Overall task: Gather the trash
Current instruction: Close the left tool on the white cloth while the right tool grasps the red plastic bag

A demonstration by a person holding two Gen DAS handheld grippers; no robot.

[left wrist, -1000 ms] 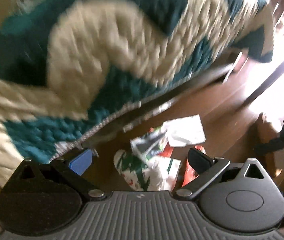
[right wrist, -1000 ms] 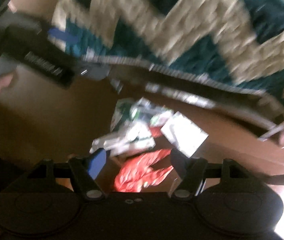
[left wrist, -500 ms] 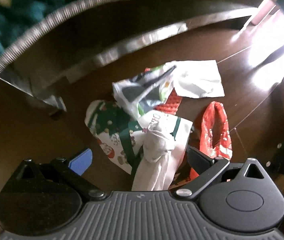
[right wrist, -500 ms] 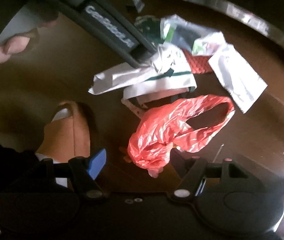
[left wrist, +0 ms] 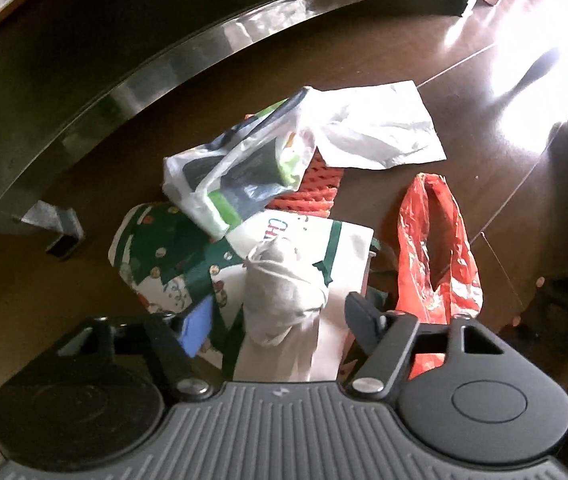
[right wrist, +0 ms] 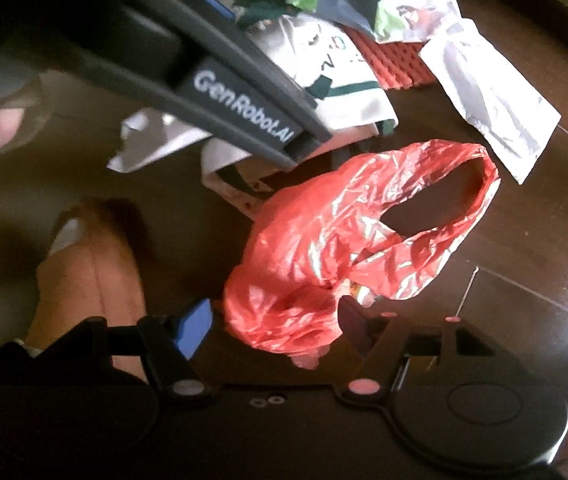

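A pile of trash lies on the dark wooden floor. In the left wrist view my left gripper (left wrist: 280, 320) is open, its fingers on either side of a crumpled white paper bag (left wrist: 284, 300) with green trim. Around it lie a green Christmas-print wrapper (left wrist: 156, 256), a white and green plastic pouch (left wrist: 236, 172), a red mesh piece (left wrist: 315, 188), a flat white bag (left wrist: 379, 132) and a red plastic bag (left wrist: 435, 248). In the right wrist view my right gripper (right wrist: 276, 328) is open, just over the red plastic bag (right wrist: 323, 240). The left gripper's body (right wrist: 220, 80) crosses that view.
A metal bed frame rail (left wrist: 204, 52) curves over the floor behind the pile, with a foot (left wrist: 64, 236) at the left. The person's slippered foot (right wrist: 92, 280) stands left of the red bag. Bright sunlight glares on the floor (left wrist: 523, 60) at the right.
Both grippers swung down from the teal and cream blanket to the floor. The left one has closed in on the white paper bag, the right one on the red bag.
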